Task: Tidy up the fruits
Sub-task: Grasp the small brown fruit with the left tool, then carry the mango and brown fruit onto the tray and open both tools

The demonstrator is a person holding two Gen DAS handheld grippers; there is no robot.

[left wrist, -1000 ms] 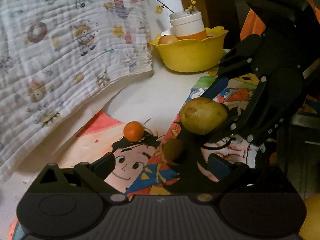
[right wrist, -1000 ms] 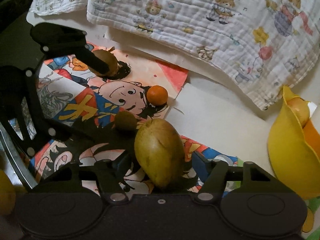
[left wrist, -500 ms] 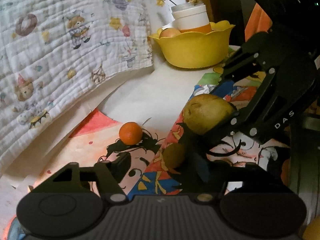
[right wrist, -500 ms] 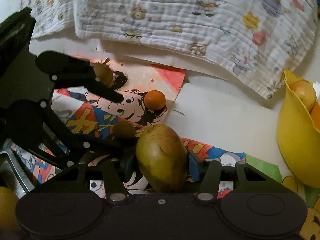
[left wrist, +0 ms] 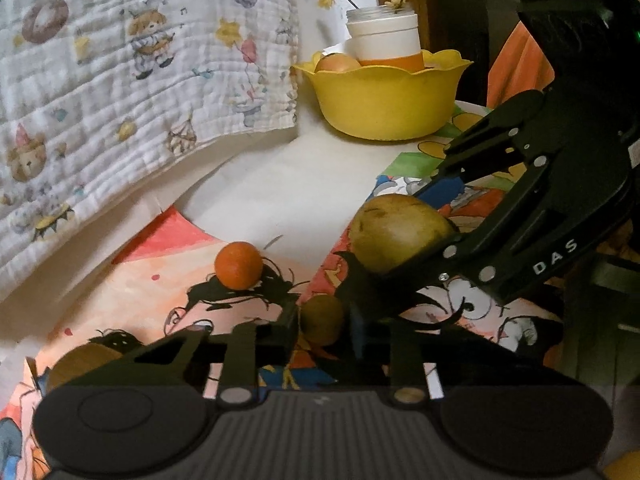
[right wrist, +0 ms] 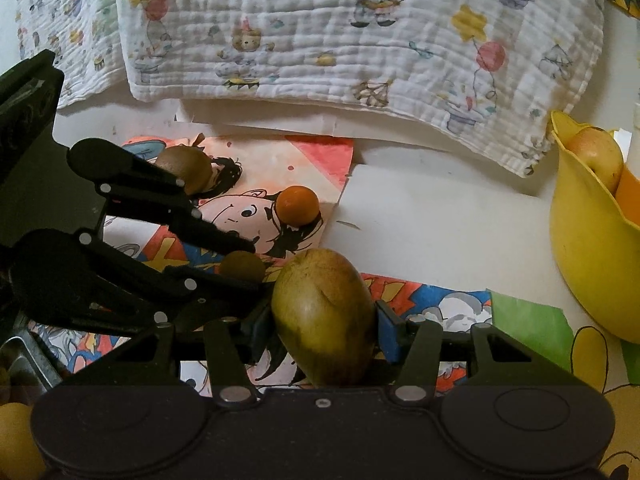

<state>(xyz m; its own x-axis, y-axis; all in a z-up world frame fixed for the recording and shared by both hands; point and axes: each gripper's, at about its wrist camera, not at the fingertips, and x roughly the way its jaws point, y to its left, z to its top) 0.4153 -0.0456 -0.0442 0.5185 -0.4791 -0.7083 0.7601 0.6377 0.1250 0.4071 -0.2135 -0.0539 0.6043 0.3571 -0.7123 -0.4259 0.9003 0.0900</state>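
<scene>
My right gripper [right wrist: 324, 320] is shut on a large green-yellow mango [right wrist: 326, 316], which also shows in the left wrist view [left wrist: 400, 232]. My left gripper [left wrist: 322, 322] is shut on a small brown kiwi [left wrist: 322, 318], also seen from the right wrist [right wrist: 242, 266]. A small orange [left wrist: 239, 265] lies on the cartoon paper just beyond it. A second kiwi [right wrist: 186, 168] lies further left. The yellow bowl [left wrist: 384, 100] stands at the back right, holding an apple [left wrist: 336, 63] and a white-and-orange cup [left wrist: 386, 42].
A printed white cloth [left wrist: 120, 80] covers the back left. Cartoon papers [left wrist: 140, 304] and white sheets [left wrist: 280, 196] cover the table. A yellow fruit [right wrist: 16, 436] sits at the lower left of the right wrist view.
My left gripper moved forward and closed its jaws around the small kiwi. My right gripper kept hold of the mango and shifted slightly.
</scene>
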